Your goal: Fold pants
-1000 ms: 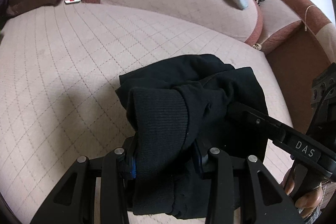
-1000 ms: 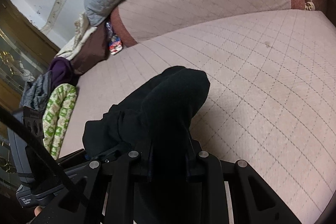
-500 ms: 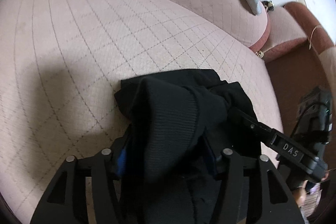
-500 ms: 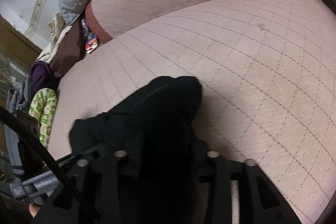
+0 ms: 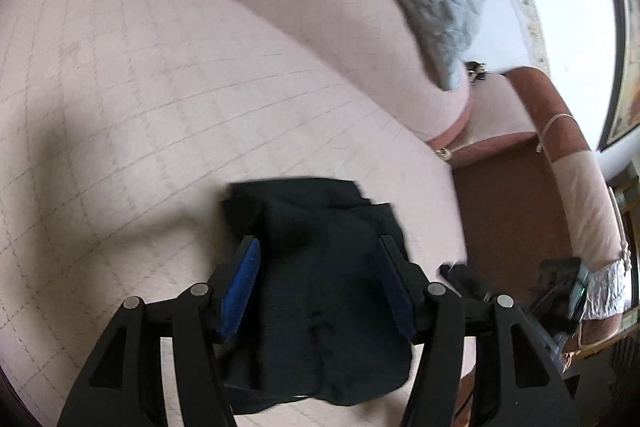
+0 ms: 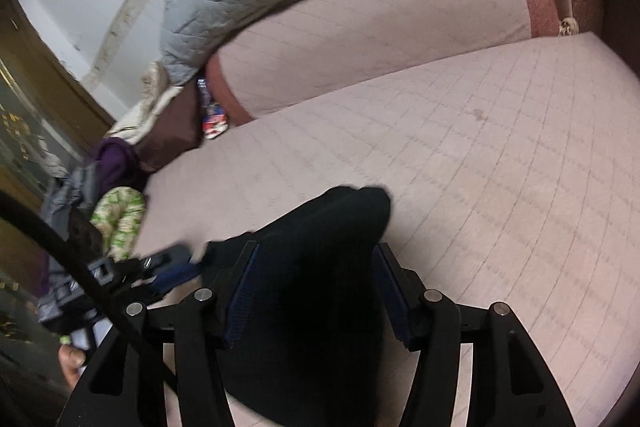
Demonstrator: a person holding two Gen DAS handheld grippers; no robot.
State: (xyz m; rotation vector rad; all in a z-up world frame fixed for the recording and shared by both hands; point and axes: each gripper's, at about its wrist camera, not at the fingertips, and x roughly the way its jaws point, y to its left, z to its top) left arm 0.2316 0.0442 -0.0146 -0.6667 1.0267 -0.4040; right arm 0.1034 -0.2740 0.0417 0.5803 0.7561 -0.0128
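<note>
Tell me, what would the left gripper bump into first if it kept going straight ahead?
Probably the black pants. The left gripper points down at them, and the folded bundle lies between its open fingers on the pink sofa seat. Its jaws have just been opening.

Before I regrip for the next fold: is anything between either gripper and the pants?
Nothing visible. The black pants lie on the sofa seat directly between the open fingers of the left gripper and right gripper, whose jaws have just been opening.
</note>
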